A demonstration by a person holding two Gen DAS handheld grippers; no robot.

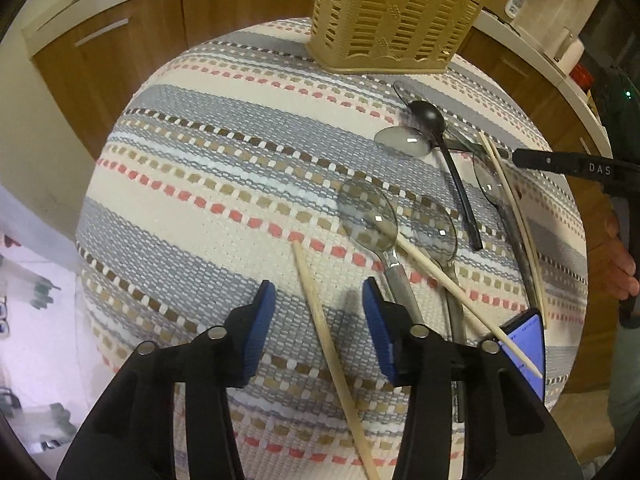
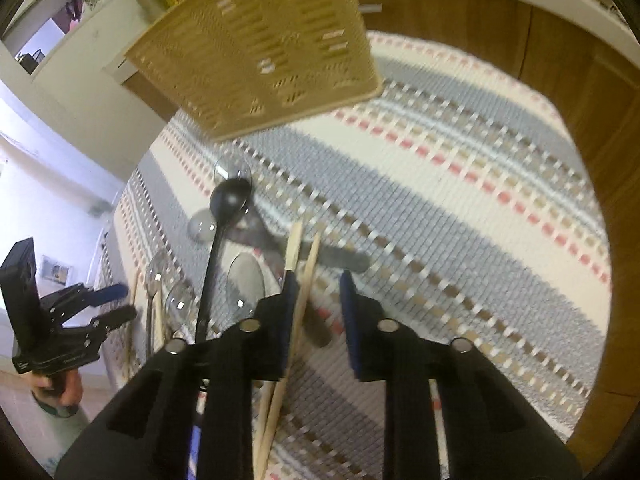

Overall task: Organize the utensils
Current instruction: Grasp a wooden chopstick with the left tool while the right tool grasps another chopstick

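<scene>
A beige slotted utensil basket (image 1: 394, 20) stands at the far edge of a striped woven mat (image 1: 224, 168); it also shows in the right wrist view (image 2: 260, 52). Several clear plastic spoons (image 1: 370, 216), a black spoon (image 1: 430, 118) and wooden chopsticks (image 1: 320, 320) lie scattered on the mat. My left gripper (image 1: 318, 308) is open, low over the mat, with one chopstick lying between its fingers. My right gripper (image 2: 318, 292) is open above two chopsticks (image 2: 298, 292), which lie against its left finger. The black spoon (image 2: 224, 216) lies left of it.
Wooden cabinets (image 1: 132, 44) with a white counter stand behind the mat. A phone with a lit screen (image 1: 528, 344) lies at the mat's right edge. The right gripper shows in the left wrist view (image 1: 520, 158) and the left gripper in the right wrist view (image 2: 124, 300).
</scene>
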